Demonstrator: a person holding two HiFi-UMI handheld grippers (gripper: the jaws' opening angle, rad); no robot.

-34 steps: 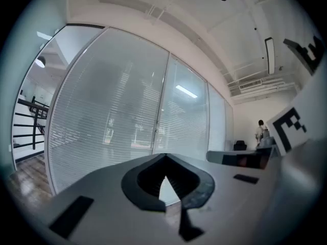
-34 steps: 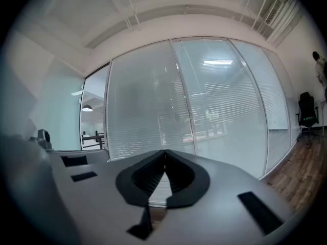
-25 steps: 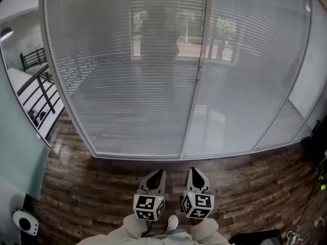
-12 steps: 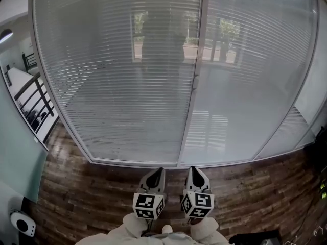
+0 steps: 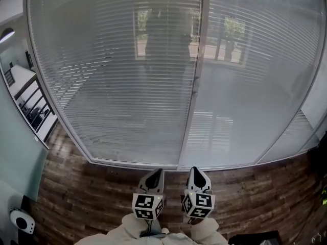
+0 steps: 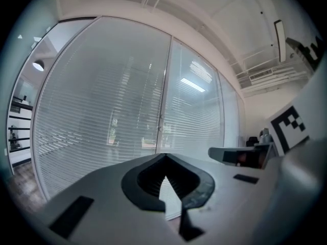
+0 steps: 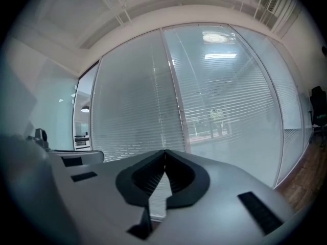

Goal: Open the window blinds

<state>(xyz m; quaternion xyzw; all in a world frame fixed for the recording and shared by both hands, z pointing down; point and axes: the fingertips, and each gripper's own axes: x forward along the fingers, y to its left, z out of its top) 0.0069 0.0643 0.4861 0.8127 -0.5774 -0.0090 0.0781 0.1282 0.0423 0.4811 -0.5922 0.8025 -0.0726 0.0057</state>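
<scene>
Currently, window blinds (image 5: 117, 75): lowered, spanning both sides of the mullion (image 5: 197, 75).
Left gripper (image 5: 159, 171): jaws together, empty, near the mullion's foot, to its left.
Right gripper (image 5: 193, 169): likewise closed, empty, to its right.

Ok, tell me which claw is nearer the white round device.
Left. The white round device sits to the person's left, with the left claw on that side and the right claw beyond it, farther off.
</scene>
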